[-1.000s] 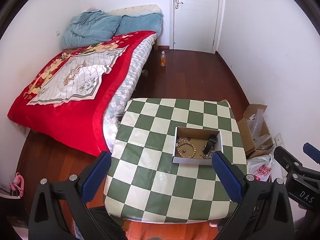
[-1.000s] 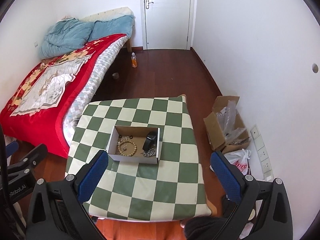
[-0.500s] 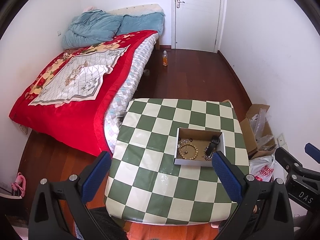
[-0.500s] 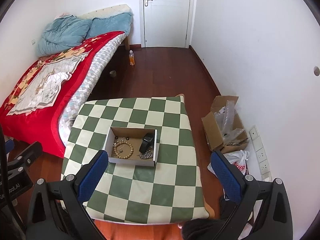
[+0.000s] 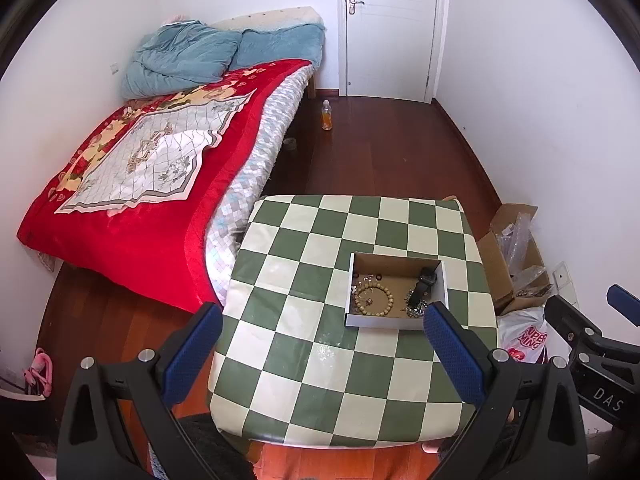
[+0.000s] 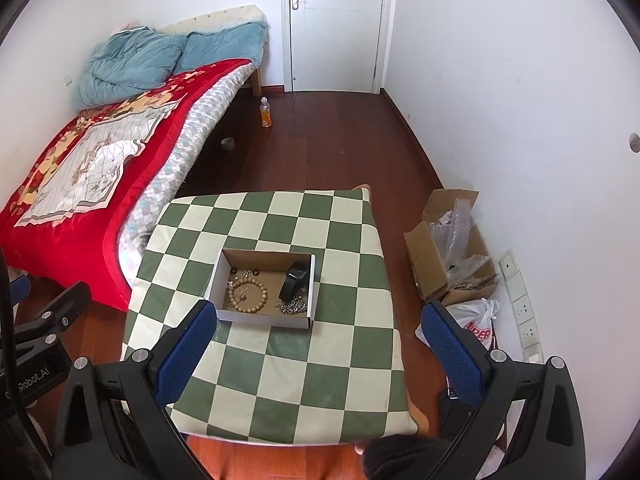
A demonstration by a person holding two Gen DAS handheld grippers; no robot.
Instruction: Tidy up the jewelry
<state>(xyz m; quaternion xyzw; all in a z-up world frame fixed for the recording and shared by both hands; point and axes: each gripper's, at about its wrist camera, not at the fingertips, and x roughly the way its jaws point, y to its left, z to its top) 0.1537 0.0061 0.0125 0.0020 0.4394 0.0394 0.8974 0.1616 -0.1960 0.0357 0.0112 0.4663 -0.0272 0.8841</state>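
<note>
Resting in a shallow cardboard box point(image 6: 264, 290) on the green-and-cream checkered table point(image 6: 280, 380), the jewelry already sits together: a wooden bead bracelet point(image 6: 246, 295) at the left, a black watch point(image 6: 295, 278) against the right wall, a silvery chain point(image 6: 294, 305) just in front of the watch, and small rings point(image 6: 245, 273) near the back. Whether this is a sorted box or a heap waiting to be sorted, the scene fits both. Both pairs of tongs hang high above the near side of the table, well apart from the box; the left gripper point(image 5: 320, 354) and the right gripper point(image 6: 318, 350) each stand wide open with nothing between the blue pads. Any pick from here, I judge, calls for a slow descent straight over one piece, closing on the bracelet's bead ring rather than the tangled chain, and keeping the fingers clear of the box walls. Beyond the table lie a bed with a red blanket point(image 5: 132, 200) and an open carton point(image 6: 448, 252) by the wall.
</note>
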